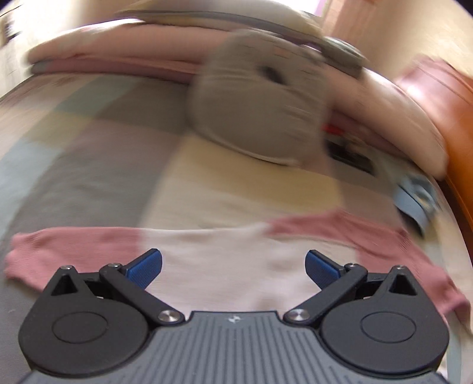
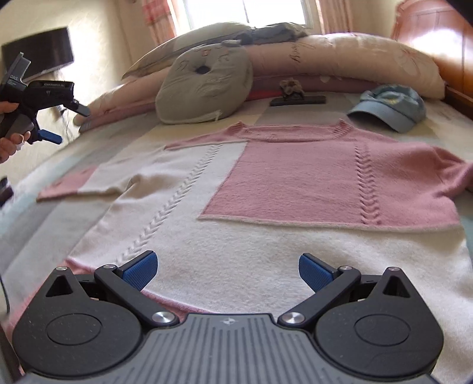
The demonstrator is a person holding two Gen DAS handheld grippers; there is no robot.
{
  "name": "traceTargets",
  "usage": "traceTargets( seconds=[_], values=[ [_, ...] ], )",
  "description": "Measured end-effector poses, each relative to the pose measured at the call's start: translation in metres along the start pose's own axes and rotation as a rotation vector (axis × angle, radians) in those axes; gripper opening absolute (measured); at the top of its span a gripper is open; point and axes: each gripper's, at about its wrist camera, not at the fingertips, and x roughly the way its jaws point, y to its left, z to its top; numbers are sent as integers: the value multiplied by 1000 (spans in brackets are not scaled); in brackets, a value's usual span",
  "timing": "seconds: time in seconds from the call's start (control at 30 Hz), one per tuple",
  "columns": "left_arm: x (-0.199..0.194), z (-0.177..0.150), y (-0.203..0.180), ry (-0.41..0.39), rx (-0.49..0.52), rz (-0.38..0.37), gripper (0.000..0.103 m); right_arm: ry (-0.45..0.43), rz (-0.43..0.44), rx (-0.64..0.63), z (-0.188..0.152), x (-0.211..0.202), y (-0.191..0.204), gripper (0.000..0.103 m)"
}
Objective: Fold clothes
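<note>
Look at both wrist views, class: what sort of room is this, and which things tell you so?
Most likely a bedroom. A pink and white sweater lies spread flat on a bed with a patchwork bedspread, pillows are stacked along the far side by a wooden headboard, and a curtained window sits behind.

A sunlit bedroom with a made bed under a window

The bed (image 2: pixel 74 203) wears a patchwork cover of grey, cream and pale blue squares, with long pink and cream pillows (image 2: pixel 354 59) banked along its far side and a grey cat-face cushion (image 2: pixel 204 85) leaning against them. An orange-brown wooden headboard (image 2: pixel 434 35) rises at the right. Behind the pillows, a bright window (image 2: pixel 245 11) lets in daylight between pink checked curtains (image 2: pixel 156 20). On the cream wall (image 2: pixel 97 44) at the left hangs a dark flat screen (image 2: pixel 44 50).
</note>
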Motion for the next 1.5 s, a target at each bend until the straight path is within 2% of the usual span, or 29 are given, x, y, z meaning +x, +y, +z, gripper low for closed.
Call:
traceTargets(
  seconds=[0.13,0.27,0.33,0.43,0.5,0.67,0.8,0.93,1.0,1.1,1.23,1.4,1.5],
  values=[
    [45,-8,-48,82,78,-67,102,16,2,65,4,-1,-13,103],
    [97,-21,-71,164,90,-105,102,4,-2,80,6,-4,-18,103],
    [118,-24,-73,170,87,-114,102,8,0,84,7,-3,-20,103],
    [144,-24,-65,171,28,-141,102,26,-3,86,7,0,-21,103],
    [152,-20,-63,146,6,-154,102,31,-6,80,7,1,-21,103],
    [152,-6,-73,160,-23,-101,102,13,7,73,8,-4,-19,103],
    [115,-18,-90,146,33,-163,102,3,11,84,9,-7,-20,103],
    [91,-41,-104,182,99,-224,102,-2,20,103,9,-9,-22,103],
    [93,-51,-105,203,115,-208,102,-3,27,107,9,-10,-22,103],
    [113,-57,-96,246,58,-163,102,-1,27,108,8,-9,-21,103],
    [125,-56,-89,220,30,-143,102,8,14,120,9,-6,-24,103],
    [129,-43,-91,233,0,-109,102,-5,23,140,10,-10,-28,103],
    [119,-39,-97,205,-5,-150,102,-4,23,142,10,-10,-28,103]
  ],
)
